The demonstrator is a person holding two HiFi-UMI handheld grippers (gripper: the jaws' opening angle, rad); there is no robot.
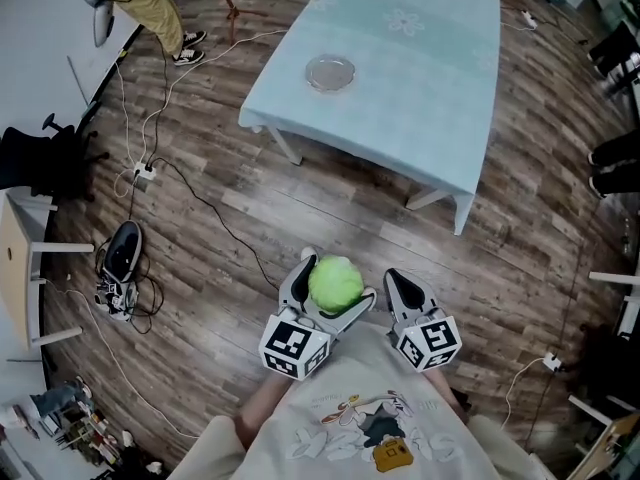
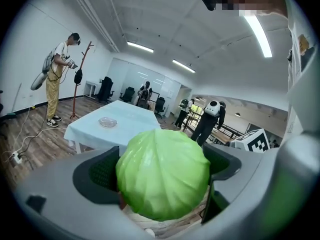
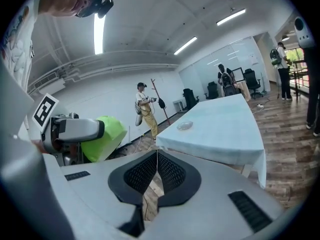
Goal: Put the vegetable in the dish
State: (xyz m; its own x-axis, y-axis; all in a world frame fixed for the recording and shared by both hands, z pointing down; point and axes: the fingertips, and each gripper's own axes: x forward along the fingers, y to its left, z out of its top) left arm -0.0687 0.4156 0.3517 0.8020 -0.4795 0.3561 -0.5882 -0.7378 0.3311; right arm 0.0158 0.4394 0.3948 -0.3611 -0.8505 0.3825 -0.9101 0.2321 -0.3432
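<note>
I am seeing one cabbage (image 2: 162, 179), a round pale-green head. The left gripper (image 1: 333, 286) is pinching it, with one jaw pressing on each side. I am holding it up in the air close to my chest, above the wooden floor (image 1: 220, 208) and well apart from the table (image 1: 430, 88).

The right gripper (image 3: 157, 159) is hanging just beside the left one, on its right side. Its two jaws are pressed together, tip against tip.

One table is standing ahead of me under a light blue cloth. One clear dish (image 1: 330, 72) is lying on it, near the corner on my left.

One person in yellow trousers (image 1: 150, 3) is standing by the white wall, left of the table, next to one coat stand (image 2: 82, 74). The left gripper view is showing at least three more people beyond the table, too small for me to describe further.

White and black cables are running across the floor on my left. One white power strip (image 1: 145, 173) is lying among them.
</note>
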